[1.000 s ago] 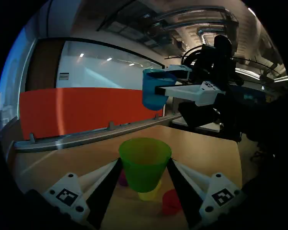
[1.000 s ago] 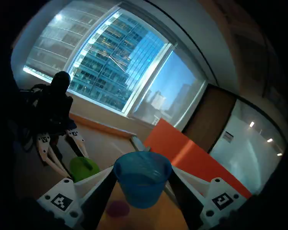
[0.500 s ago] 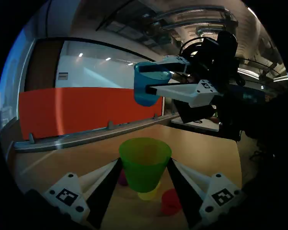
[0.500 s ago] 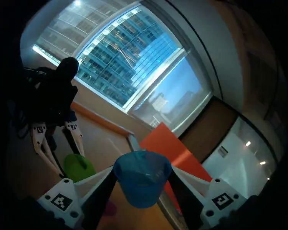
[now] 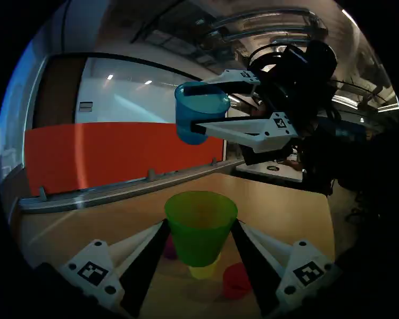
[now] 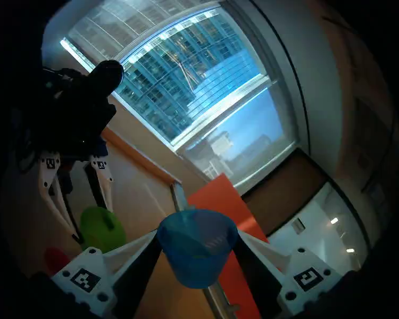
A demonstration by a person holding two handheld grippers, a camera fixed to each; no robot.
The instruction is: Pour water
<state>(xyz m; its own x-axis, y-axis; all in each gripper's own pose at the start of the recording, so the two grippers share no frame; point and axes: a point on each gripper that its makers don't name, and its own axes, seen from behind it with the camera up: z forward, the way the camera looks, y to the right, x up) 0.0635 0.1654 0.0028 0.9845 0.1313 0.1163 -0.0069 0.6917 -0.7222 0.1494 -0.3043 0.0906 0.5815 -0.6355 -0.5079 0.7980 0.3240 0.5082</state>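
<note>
wooden table (image 5: 284,207) | left gripper (image 5: 200,224) clamped on green cup (image 5: 200,242) | right gripper (image 6: 198,237) clamped on blue cup (image 6: 197,261)

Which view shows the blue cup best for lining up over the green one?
The left gripper view: it shows the blue cup side-on, higher than the green cup. The right gripper view looks into its mouth, green cup at lower left.

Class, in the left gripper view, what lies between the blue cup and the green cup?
Nothing: the stretch between the blue cup and the green cup is bare air, as the left gripper view shows.
</note>
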